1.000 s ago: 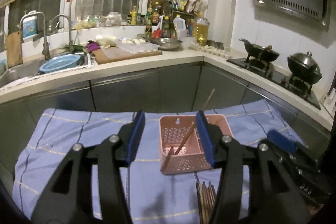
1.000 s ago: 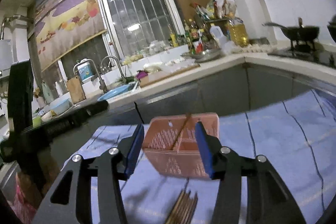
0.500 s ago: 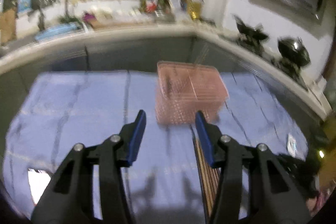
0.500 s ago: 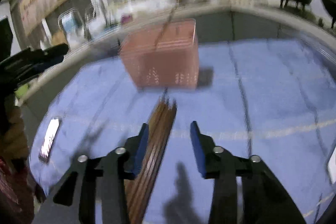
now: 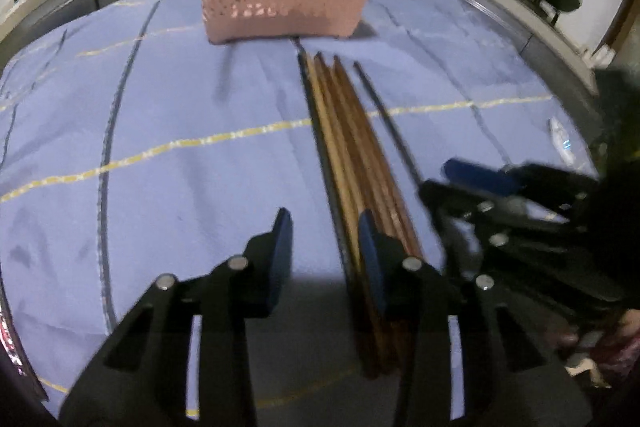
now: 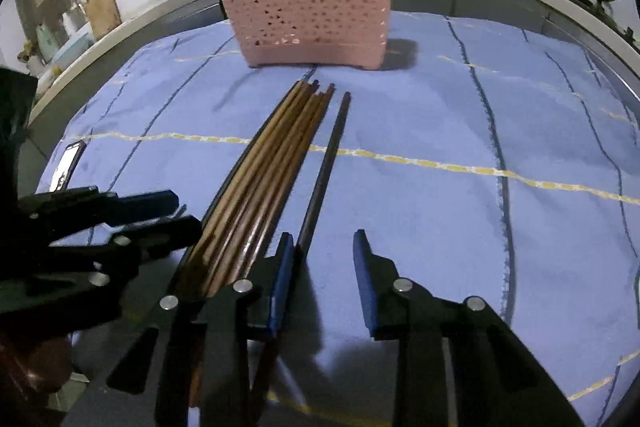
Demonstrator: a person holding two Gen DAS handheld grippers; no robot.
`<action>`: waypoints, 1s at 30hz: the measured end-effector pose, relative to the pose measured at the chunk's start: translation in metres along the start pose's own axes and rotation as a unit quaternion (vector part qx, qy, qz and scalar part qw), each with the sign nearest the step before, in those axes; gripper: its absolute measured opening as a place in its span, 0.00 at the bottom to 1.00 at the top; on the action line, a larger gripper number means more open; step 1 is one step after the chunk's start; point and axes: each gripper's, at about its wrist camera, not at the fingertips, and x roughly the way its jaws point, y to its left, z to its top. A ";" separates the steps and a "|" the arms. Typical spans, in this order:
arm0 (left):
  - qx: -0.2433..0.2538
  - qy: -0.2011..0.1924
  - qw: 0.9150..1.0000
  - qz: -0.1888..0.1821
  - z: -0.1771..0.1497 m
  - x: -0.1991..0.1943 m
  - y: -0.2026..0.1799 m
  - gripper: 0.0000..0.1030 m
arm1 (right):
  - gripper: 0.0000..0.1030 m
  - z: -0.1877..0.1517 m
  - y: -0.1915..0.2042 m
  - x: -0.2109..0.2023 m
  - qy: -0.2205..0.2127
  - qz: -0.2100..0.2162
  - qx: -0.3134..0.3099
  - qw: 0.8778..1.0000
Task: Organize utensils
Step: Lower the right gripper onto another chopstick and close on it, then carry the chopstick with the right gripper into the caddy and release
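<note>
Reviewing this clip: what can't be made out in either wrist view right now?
- Near ends of the chopsticks: both views, hidden under the tongs.
- Holder interior: both views, its wall blocks it; only two sticks poke out.
- Right tongs: left view, blurred.
- Flat object on the cloth: too small to identify.

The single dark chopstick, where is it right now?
The dark chopstick lies alone on the blue cloth, just right of the bundle of chopsticks, pointing toward the pink basket; its near end runs by the right gripper.
</note>
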 end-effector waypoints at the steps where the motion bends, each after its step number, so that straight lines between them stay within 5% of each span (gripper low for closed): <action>1: 0.002 -0.003 1.000 0.007 0.001 0.001 -0.001 0.29 | 0.30 0.000 0.001 -0.001 0.000 0.001 0.000 1.000; 10: -0.008 0.001 1.000 0.020 0.009 0.001 0.004 0.20 | 0.30 0.003 -0.001 0.006 0.004 -0.016 -0.018 1.000; 20: 0.032 -0.013 0.996 0.087 0.045 0.026 -0.008 0.20 | 0.30 0.030 -0.013 0.023 -0.002 -0.027 -0.016 0.999; 21: 0.032 -0.013 0.996 0.086 0.049 0.028 -0.007 0.19 | 0.30 0.036 -0.016 0.026 -0.001 -0.020 -0.011 1.000; 22: 0.030 -0.014 0.996 0.084 0.054 0.030 -0.005 0.06 | 0.16 0.040 -0.018 0.029 0.001 -0.015 -0.012 1.000; 23: 0.024 -0.011 0.997 0.078 0.060 0.033 -0.002 0.05 | 0.08 0.044 -0.019 0.031 0.002 -0.009 -0.017 1.000; 26: 0.010 -0.019 0.998 0.065 0.069 0.021 0.008 0.04 | 0.05 0.049 -0.028 0.031 0.010 0.026 -0.002 1.000; 30: 0.006 -0.076 0.997 0.027 0.076 -0.029 0.015 0.04 | 0.05 0.052 -0.038 -0.006 -0.041 0.088 0.010 0.995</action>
